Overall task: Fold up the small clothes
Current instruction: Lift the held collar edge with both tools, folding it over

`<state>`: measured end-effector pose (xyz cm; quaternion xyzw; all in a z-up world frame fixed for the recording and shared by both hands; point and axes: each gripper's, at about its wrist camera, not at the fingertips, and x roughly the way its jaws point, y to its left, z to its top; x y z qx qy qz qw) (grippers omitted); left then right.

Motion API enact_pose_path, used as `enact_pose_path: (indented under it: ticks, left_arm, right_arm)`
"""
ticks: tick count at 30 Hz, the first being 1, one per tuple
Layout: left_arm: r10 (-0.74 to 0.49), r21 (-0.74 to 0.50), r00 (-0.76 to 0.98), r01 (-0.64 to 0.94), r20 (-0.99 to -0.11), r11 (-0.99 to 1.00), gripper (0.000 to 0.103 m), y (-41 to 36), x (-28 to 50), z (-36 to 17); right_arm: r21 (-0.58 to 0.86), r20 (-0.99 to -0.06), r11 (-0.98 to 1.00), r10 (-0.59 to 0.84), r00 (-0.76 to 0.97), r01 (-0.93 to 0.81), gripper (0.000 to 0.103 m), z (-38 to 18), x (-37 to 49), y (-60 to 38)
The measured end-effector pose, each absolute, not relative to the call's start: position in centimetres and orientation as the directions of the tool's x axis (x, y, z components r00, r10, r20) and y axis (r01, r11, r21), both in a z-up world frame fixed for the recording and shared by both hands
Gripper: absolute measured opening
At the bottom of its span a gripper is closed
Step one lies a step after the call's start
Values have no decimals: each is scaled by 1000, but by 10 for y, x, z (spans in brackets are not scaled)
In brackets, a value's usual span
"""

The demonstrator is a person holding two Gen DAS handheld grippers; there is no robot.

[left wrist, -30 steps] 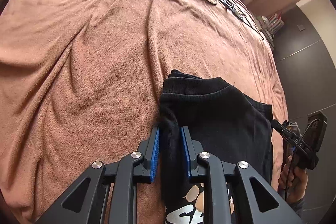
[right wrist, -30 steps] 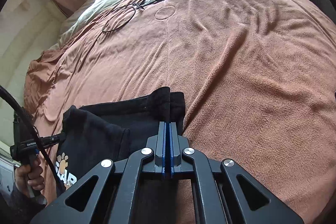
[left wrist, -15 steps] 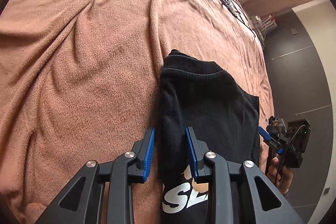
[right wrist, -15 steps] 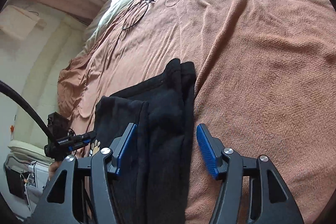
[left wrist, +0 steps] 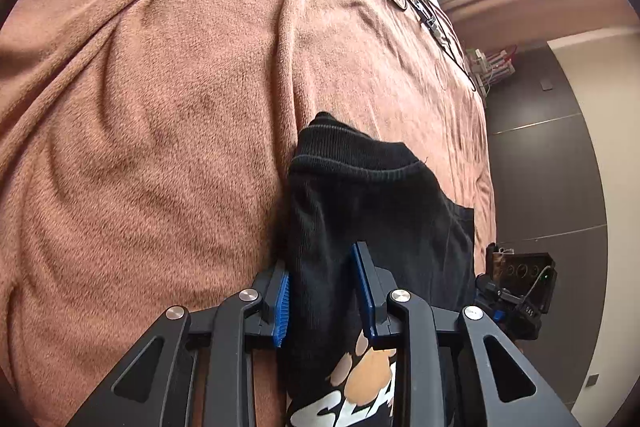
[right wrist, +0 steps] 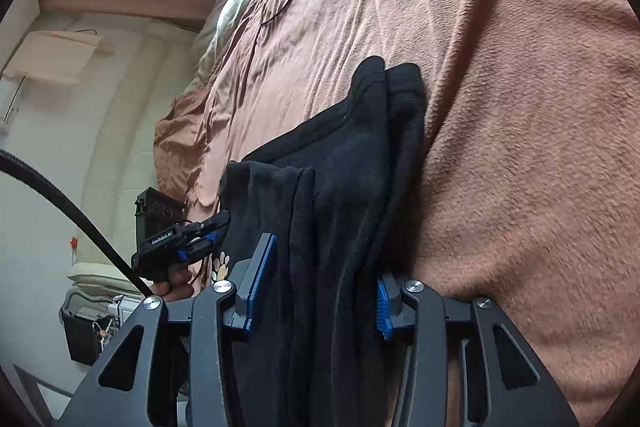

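Black knit garment [left wrist: 372, 211], soft, light and floppy, lying on brown bed [left wrist: 160, 107]. Straddling its folded side edges, left tongs [left wrist: 322, 291] part-open, right tongs [right wrist: 320, 283] just closing, neither pinching. Gripping thick ribbed hems.

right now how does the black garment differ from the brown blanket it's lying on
Colour: the black garment carries a tan paw print and pale lettering, while the brown blanket is plain. Extent: the garment covers one small patch, while the blanket fills most of both views. Pose: the garment is folded into stacked layers with a ribbed edge on top, while the blanket lies spread out with loose wrinkles. Both are soft cloth.
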<state>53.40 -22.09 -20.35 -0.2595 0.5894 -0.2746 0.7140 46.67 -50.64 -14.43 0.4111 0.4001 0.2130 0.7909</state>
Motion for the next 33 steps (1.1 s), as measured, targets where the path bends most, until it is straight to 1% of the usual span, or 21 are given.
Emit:
enact_pose_path:
  ticks: [3, 5, 6, 7, 9, 10, 11, 12, 18, 25, 33]
  left_arm:
    - [-696, -693, 168, 85, -698, 716, 30, -228, 543, -202]
    - [-691, -688, 178, 83, -701, 720, 30, -231, 547, -202]
    - [-685, -684, 182, 83, -705, 725, 29, -233, 549, -201]
    - [-676, -674, 188, 83, -712, 734, 27, -235, 550, -200]
    - [-648, -644, 200, 91, -735, 759, 18, -238, 550, -196]
    - [-637, -632, 208, 100, -742, 768, 15, -239, 549, -193]
    - [-637, -630, 214, 107, -741, 769, 11, -239, 547, -190]
    - [-645, -638, 218, 111, -732, 762, 9, -237, 545, -187]
    - [-679, -669, 246, 137, -692, 731, 7, -227, 534, -162]
    - [-709, -688, 283, 184, -646, 702, 6, -220, 513, -118]
    - [-738, -703, 336, 246, -585, 668, 6, -212, 481, -56]
  right_arm:
    - [805, -470, 592, 662, 584, -24, 41, -144, 479, -502]
    - [777, -503, 630, 640, 581, -22, 36, -143, 490, -496]
    - [760, -525, 650, 627, 576, -16, 29, -143, 492, -494]
    - [736, -554, 677, 605, 572, -3, 19, -141, 496, -490]
    - [701, -590, 713, 561, 581, 23, 15, -137, 497, -486]
    - [683, -597, 730, 544, 589, 19, 12, -133, 495, -485]
    - [668, -600, 744, 530, 599, 11, 12, -128, 491, -483]
    - [654, -601, 757, 516, 611, 4, 12, -123, 488, -481]
    - [573, -607, 819, 445, 658, -25, 11, -88, 461, -466]
    - [479, -606, 877, 368, 705, -45, 11, -38, 430, -432]
    - [425, -552, 902, 326, 767, -77, 11, 20, 351, -410]
